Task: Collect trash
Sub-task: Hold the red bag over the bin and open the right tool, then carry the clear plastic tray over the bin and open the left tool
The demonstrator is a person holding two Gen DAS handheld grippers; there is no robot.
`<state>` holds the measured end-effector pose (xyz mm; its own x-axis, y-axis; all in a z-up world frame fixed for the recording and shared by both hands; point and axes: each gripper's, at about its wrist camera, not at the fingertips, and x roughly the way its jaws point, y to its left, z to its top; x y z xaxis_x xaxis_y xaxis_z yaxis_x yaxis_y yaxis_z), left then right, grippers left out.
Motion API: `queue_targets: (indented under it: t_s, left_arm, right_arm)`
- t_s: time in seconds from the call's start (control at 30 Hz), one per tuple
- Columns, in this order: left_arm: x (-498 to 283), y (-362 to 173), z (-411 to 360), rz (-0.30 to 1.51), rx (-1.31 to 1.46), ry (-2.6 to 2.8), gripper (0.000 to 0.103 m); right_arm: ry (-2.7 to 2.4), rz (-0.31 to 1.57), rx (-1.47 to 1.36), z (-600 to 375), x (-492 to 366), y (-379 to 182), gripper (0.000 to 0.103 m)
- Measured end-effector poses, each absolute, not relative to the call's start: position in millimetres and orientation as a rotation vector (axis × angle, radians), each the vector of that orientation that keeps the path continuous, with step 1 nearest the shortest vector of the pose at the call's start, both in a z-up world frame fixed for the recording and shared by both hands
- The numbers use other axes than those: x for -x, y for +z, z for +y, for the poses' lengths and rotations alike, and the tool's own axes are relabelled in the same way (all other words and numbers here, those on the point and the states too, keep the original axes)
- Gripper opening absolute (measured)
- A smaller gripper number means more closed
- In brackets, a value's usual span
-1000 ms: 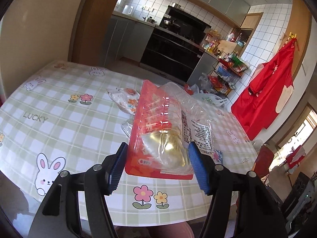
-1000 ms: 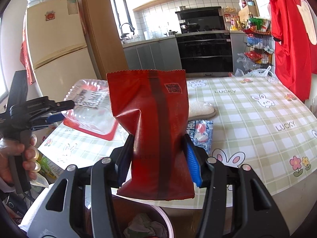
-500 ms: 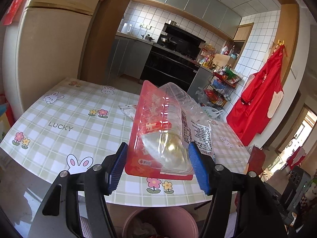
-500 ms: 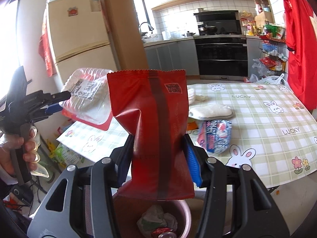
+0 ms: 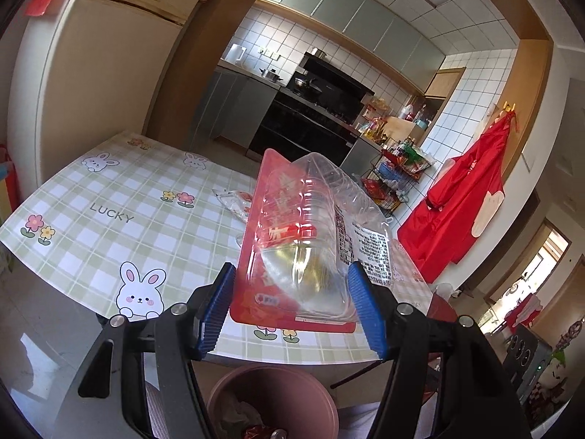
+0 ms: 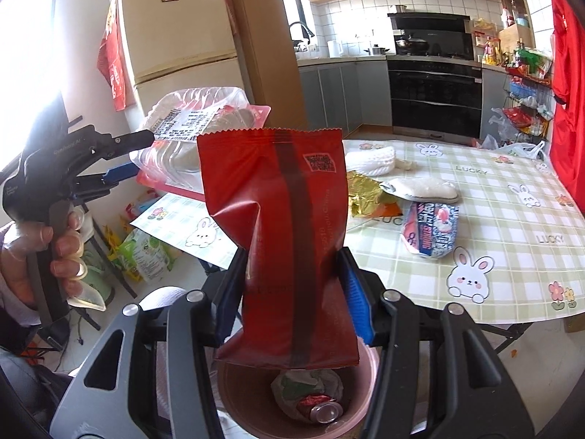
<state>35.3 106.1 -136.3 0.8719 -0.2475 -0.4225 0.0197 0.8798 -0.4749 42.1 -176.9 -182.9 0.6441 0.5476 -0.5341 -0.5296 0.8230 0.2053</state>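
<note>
My right gripper holds a crumpled red wrapper upright between its blue pads, and its jaws are opening slightly. Directly below hangs the mouth of a pink bin with a crushed can and paper inside. My left gripper is shut on a clear plastic tray with a red backing card, held just past the table edge above the same bin. The right wrist view shows the left gripper, the tray and a hand on its handle at the left.
On the checked table lie a blue-and-pink snack packet, gold foil, a white foam pad and white netting. A clear wrapper lies on the table. Bags sit on the floor at the left.
Both grippers drew back from the table and rose, each keeping its load. The pink bin has come into view under both of them.
</note>
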Motion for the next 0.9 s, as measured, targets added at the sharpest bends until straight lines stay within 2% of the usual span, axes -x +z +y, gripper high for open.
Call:
queue_targets:
  t_s: [0.03,0.13,0.2,0.33,0.37,0.9]
  left_arm:
    - [-36.4,-136.9,106.7,0.496,0.482,-0.146,0.062]
    - [-37.8,-140.3,106.2,0.505,0.488,-0.153,0.062]
    - [-38.7,-142.6,103.3,0.515,0.487,-0.159,0.062]
    - [-39.9,-146.3,95.6,0.527,0.457,-0.164,0.062]
    - [-40.0,-146.9,93.7,0.528,0.447,-0.167,0.062]
    - [-39.1,-159.3,45.6,0.581,0.284,-0.262,0.063]
  right_arm:
    - [0.614,0.615,-0.030,-177.5,-42.6,-183.0,0.053]
    - [0.619,0.615,-0.047,-178.5,-43.9,-183.4,0.070]
    - [0.610,0.612,-0.057,-181.0,-45.8,-183.5,0.071]
    - [0.538,0.581,-0.083,-190.7,-48.5,-180.7,0.096]
    - [0.502,0.564,-0.091,-194.6,-48.7,-178.8,0.098]
    - [0.304,0.564,-0.205,-237.8,-58.5,-183.1,0.098]
